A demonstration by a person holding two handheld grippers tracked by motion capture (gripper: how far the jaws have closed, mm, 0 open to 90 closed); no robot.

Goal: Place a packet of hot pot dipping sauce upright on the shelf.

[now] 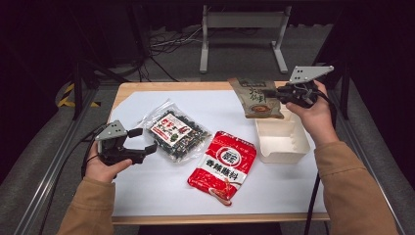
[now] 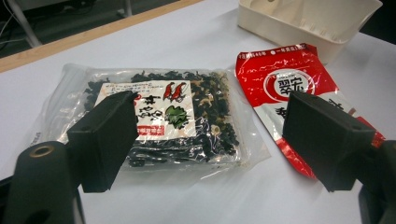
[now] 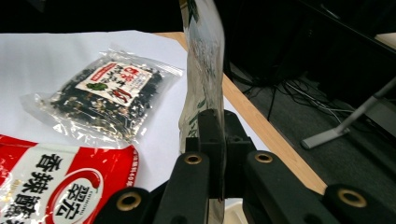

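Right gripper (image 1: pixel 272 92) pinching brown pouch (image 1: pixel 254 98) just above cream bin (image 1: pixel 284 143), probably; left gripper (image 1: pixel 143 140) agape, empty, beside seaweed bag (image 1: pixel 172 133).

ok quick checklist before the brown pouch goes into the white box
1. Right gripper shut on the brown pouch: ok, fingers pinch its edge.
2. Pouch lifted off the table: ok, it hangs above the white box.
3. Box free to take it: ok, the high view shows nothing inside.
4. Pouch lined up over the box: not ok, most of it hangs past the far rim.
5. Left gripper out of the way: ok, open, near the seaweed bag, holding nothing.
6. Red packet clear of the box: ok, it lies flat beside it.
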